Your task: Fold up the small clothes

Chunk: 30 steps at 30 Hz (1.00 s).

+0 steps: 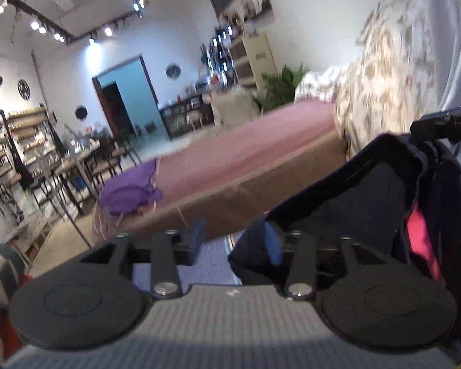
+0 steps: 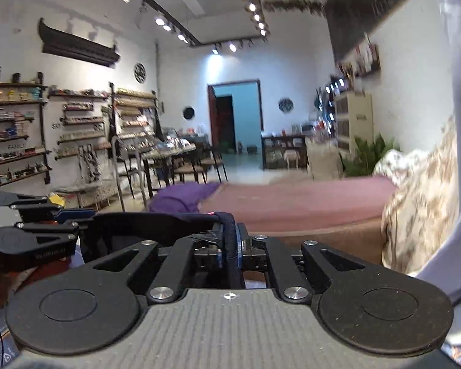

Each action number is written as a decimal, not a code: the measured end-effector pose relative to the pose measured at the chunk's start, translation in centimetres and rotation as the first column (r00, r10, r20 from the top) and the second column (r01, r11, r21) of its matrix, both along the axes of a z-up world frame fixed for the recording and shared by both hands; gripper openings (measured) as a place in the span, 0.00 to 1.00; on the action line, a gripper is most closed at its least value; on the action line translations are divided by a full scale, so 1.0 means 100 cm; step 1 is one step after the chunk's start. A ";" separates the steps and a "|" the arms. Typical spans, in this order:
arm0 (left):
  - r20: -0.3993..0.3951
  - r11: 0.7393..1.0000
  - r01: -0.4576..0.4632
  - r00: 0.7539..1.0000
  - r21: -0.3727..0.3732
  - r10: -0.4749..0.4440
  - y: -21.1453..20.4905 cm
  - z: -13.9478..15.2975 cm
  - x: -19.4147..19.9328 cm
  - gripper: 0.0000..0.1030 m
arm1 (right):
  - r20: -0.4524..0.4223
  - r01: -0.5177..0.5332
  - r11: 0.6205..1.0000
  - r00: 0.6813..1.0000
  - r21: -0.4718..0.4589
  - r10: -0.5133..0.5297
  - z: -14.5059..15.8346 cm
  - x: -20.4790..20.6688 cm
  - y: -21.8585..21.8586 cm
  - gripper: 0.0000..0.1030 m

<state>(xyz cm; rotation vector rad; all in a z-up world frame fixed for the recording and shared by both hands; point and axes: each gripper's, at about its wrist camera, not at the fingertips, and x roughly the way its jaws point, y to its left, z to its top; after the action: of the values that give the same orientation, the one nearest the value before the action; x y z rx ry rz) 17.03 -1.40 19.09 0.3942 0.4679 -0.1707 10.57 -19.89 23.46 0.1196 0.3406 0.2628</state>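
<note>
One navy garment (image 1: pixel 368 203), held up in the air, red lining showing. Two grippers. Left gripper (image 1: pixel 235 240) spread wide, two blue pads apart, garment edge draped over the right-hand pad only, nothing pinched. Right gripper (image 2: pixel 230 246) closed tight on the garment's corded hem (image 2: pixel 227 236). One pink bed (image 1: pixel 246 150) ahead, its near edge well clear below; one purple cloth (image 1: pixel 129 190) at its far corner. Open surface between.

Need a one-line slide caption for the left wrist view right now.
Left gripper open beside a lifted dark navy garment, pink-covered bed beyond.
</note>
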 end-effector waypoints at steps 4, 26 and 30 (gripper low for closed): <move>-0.166 0.999 -0.023 0.986 -0.023 0.019 0.024 -0.081 0.011 0.67 | -0.092 -0.010 0.994 0.996 -0.106 0.000 -0.066 -0.023 0.005 0.60; -0.511 0.826 -0.261 0.859 -0.500 -0.038 0.138 -0.135 -0.187 0.86 | -0.477 0.021 0.963 0.871 0.269 0.115 -0.141 -0.209 -0.014 0.67; -0.556 0.823 -0.254 0.827 -0.507 -0.087 0.123 -0.146 -0.201 0.84 | -0.480 -0.034 0.954 0.858 0.299 0.181 -0.140 -0.221 0.013 0.67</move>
<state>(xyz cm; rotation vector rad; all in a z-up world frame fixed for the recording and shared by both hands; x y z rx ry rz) -3.03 10.93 4.49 -0.2892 0.9865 -0.3289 -11.48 -18.57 9.44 0.4574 0.8358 0.3921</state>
